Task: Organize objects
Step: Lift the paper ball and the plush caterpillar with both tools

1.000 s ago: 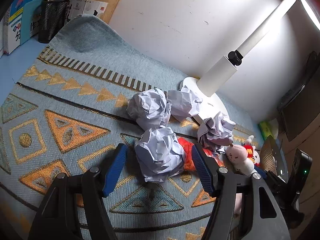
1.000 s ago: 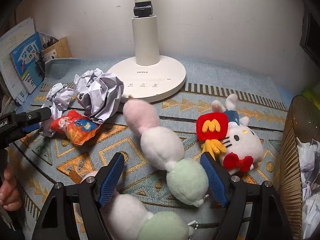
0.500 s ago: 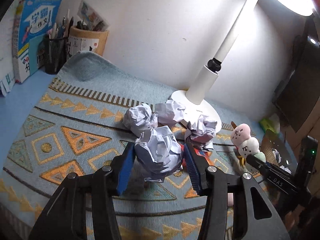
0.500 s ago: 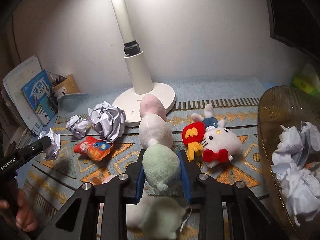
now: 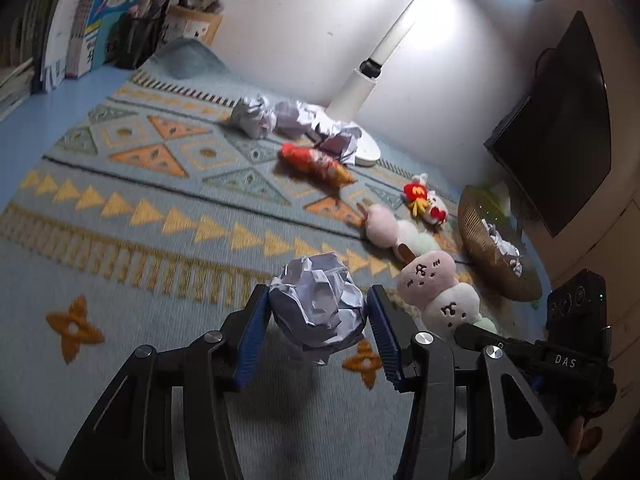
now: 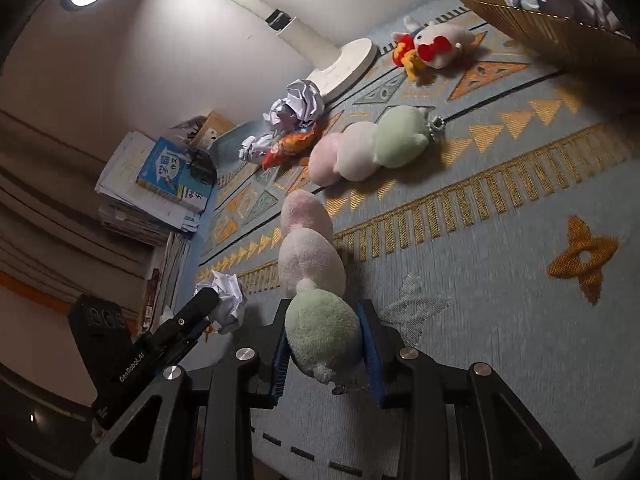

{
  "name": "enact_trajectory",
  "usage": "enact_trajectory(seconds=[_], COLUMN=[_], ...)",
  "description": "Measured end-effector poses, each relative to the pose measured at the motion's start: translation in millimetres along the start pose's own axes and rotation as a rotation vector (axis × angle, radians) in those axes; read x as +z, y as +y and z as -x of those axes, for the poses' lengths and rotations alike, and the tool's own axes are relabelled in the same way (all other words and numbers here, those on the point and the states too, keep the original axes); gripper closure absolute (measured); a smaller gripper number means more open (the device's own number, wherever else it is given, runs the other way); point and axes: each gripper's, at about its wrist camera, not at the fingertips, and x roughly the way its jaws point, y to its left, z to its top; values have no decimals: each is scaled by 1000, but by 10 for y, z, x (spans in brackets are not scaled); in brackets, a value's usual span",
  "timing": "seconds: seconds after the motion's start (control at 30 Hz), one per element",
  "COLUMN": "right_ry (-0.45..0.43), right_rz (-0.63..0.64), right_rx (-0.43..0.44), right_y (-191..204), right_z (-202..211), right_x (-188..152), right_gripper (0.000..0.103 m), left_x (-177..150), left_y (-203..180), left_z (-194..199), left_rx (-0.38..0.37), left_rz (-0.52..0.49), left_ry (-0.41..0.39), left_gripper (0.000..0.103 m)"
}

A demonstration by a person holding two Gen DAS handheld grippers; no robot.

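My left gripper [image 5: 318, 320] is shut on a crumpled paper ball [image 5: 318, 306] and holds it above the patterned cloth. My right gripper [image 6: 326, 344] is shut on the green end of a dango plush [image 6: 314, 276], pink, white and green, lifted off the cloth. That plush also shows in the left wrist view [image 5: 440, 292]. A second dango plush [image 6: 368, 146] lies on the cloth. More paper balls [image 5: 296, 120] and a red snack packet [image 5: 316, 162] lie by the lamp base [image 6: 344, 66]. The left gripper with its paper ball shows in the right wrist view [image 6: 228, 300].
A woven basket [image 5: 486, 256] holding crumpled paper stands at the right. A small red and white plush pair [image 6: 430, 46] lies near the basket. Books [image 6: 170, 178] and a pen holder [image 5: 134, 42] stand at the cloth's far left. A dark monitor [image 5: 560, 120] hangs on the right.
Both grippers closed on their objects and rose high above the cloth: the left took the paper ball from the pile, the right took the dango plush. Both pulled back toward the near edge.
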Motion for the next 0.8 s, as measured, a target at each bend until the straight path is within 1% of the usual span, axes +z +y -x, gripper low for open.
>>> enact_trajectory(seconds=[0.03,0.07,0.1,0.13,0.2,0.23,0.27,0.3,0.4,0.47,0.53,0.57,0.67,0.8], right_ry=[-4,-4,-3,-9,-47,-50,-48,-48,-57,-95,-112,-101,-50,-44], right_rz=[24,48,55,45,12,31,70,119,293,411,474,489,492,491], right_rx=[-33,-71,-109,-142,-202,-219,-237,-273,-407,-495,-569,-577,-565,-564], right_y=[35,57,60,41,-11,8,23,82,307,454,504,486,404,326], right_z=[22,52,71,100,182,214,260,270,271,236,158,107,-86,-226], right_x=[-17,-35,-41,-58,-89,-110,-103,-99,-104,-107,-92,-83,-41,27], right_gripper=[68,57,47,31,29,29,29,29,28,22,22,22,22,22], left_x=[-32,-52,-55,-48,-52,-49,-42,-43,-62,-82,-99,-108,-114,-124], left_y=[25,42,54,61,49,41,33,26,-6,-50,-108,-133,-179,-217], left_z=[13,35,60,86,159,178,182,177,121,77,52,47,20,-18], left_rx=[-3,-12,-27,-42,-49,-48,-47,-49,-57,-62,-54,-52,-38,-30], left_rz=[13,24,33,39,36,33,32,31,36,28,6,-5,-33,-52], left_ry=[7,9,11,12,-6,-13,-13,-9,12,27,34,35,41,48], left_gripper=[56,56,56,56,56,56,56,56,56,56,56,56,56,56])
